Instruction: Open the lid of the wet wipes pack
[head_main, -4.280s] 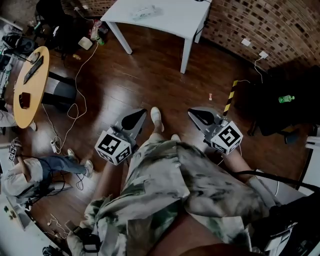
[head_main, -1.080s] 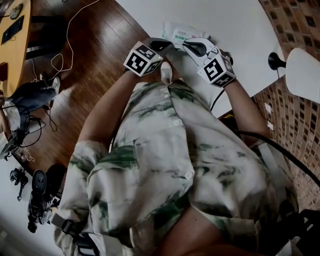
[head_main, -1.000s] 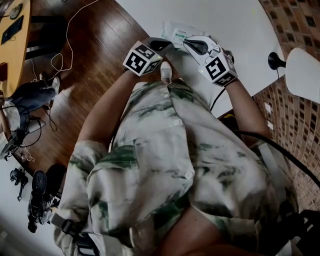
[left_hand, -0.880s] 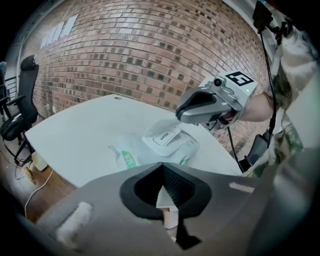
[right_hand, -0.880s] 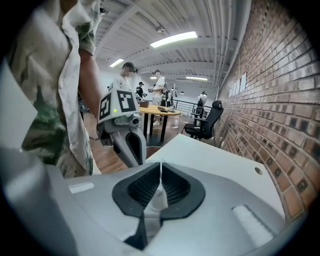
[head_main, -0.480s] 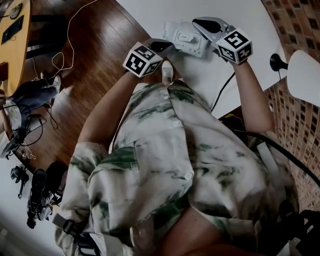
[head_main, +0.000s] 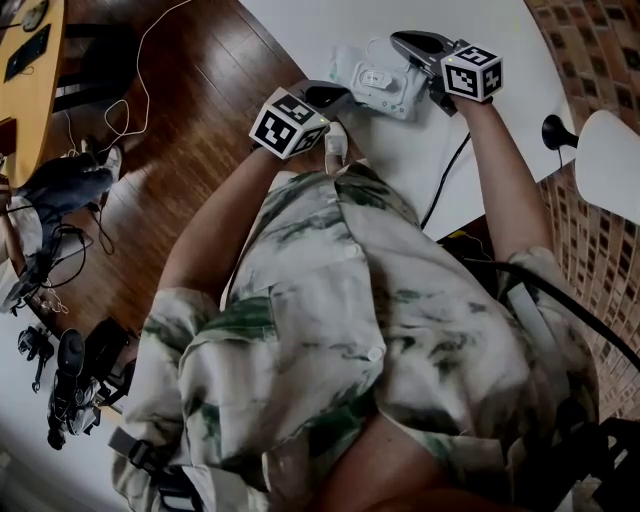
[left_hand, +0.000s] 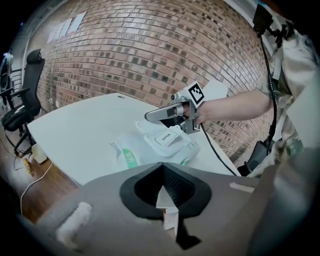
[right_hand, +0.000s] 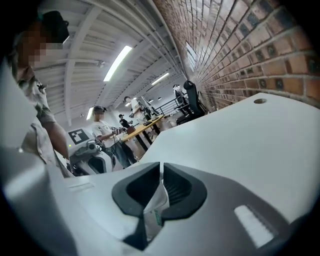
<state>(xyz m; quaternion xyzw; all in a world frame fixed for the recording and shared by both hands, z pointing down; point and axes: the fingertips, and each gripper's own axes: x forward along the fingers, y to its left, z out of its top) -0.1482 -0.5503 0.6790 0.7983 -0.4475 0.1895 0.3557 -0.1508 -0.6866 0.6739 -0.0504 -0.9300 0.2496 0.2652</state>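
The white wet wipes pack (head_main: 375, 82) lies near the front edge of the white table (head_main: 300, 28), its hard lid (left_hand: 167, 138) printed OPEN on top. I cannot tell whether that lid is lifted. My left gripper (head_main: 335, 93) sits at the pack's near left end, shut on a thin strip of its edge (left_hand: 164, 200). At the pack's far right end my right gripper (head_main: 402, 40) has white, green-printed wrapper film (right_hand: 155, 205) pinched between its pads. Its jaws are opening slightly with the film still between them. The left gripper view shows the right gripper (left_hand: 150, 116) just beyond the lid.
A black cable (head_main: 447, 175) runs down from the right gripper over the table edge. A white lamp shade (head_main: 612, 160) stands right, by the brick wall (left_hand: 150, 50). A black office chair (left_hand: 27, 95) stands left of the table. Cables lie on the wooden floor (head_main: 180, 110).
My right gripper has gone from over the lid to the pack's far right end and has rolled over. The pack has turned, lid now showing. The left gripper has kept still.
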